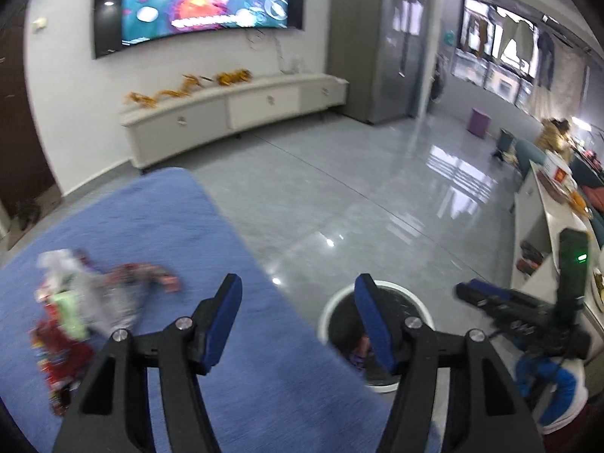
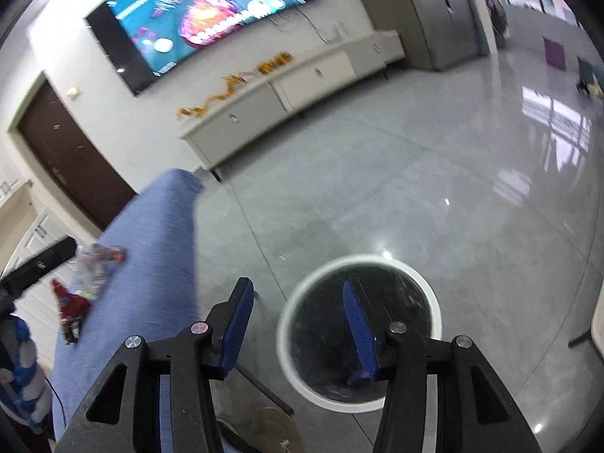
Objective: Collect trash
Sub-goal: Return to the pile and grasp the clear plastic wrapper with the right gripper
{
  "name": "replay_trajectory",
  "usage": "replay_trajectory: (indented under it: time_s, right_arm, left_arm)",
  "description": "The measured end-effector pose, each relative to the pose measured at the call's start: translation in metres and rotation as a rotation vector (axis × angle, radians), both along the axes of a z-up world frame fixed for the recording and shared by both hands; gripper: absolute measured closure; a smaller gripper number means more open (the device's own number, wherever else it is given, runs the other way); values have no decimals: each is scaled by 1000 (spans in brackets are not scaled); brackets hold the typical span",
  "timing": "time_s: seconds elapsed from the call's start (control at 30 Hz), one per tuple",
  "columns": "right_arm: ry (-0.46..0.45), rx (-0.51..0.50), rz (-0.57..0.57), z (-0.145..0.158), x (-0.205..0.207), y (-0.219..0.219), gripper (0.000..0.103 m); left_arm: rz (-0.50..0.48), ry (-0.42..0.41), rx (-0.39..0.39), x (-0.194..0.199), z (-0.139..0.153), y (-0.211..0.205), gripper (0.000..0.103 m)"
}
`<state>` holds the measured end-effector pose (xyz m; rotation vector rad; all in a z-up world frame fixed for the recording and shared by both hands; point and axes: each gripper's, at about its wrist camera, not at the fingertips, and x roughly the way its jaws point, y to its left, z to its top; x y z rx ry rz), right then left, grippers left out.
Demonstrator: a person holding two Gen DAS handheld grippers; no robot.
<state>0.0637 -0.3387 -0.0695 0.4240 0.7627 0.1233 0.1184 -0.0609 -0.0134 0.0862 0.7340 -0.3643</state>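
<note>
1. The left gripper (image 1: 298, 317) is spread wide, holding nothing, above the blue table (image 1: 234, 339).
2. The right gripper (image 2: 298, 321) is spread, empty, over the white-rimmed bin (image 2: 360, 330).
3. The wrappers (image 1: 79, 313) lie heaped on the table, beside the bin.

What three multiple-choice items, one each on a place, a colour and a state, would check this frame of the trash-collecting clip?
1. Where does the pile of crumpled wrappers lie?
A. on the blue cloth-covered table
B. on the floor
C. in the bin

2. What colour is the rim of the round, dark-lined trash bin?
A. red
B. white
C. yellow

3. How is the right gripper?
A. shut on a wrapper
B. shut, empty
C. open, empty

Answers: 1 A, the pile sits on the blue cloth; 2 B, the ring around the dark liner is white; 3 C, its fingers stand apart over the bin with nothing between.
</note>
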Motion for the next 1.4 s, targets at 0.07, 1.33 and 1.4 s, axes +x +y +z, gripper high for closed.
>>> replay_trajectory:
  time_s: [0.07,1.33,1.4]
  right_arm:
    - [-41,-13,23,21,-6,13,56]
    - [40,-273,622,-23,174,295,55]
    - [33,-290,636,-25,178,301,70]
  left_arm:
    - [39,-24,-15,-11,8,26,43]
    - [249,61,-15,22,-68,208,61]
    - [247,54,-29,20,-66,209,71]
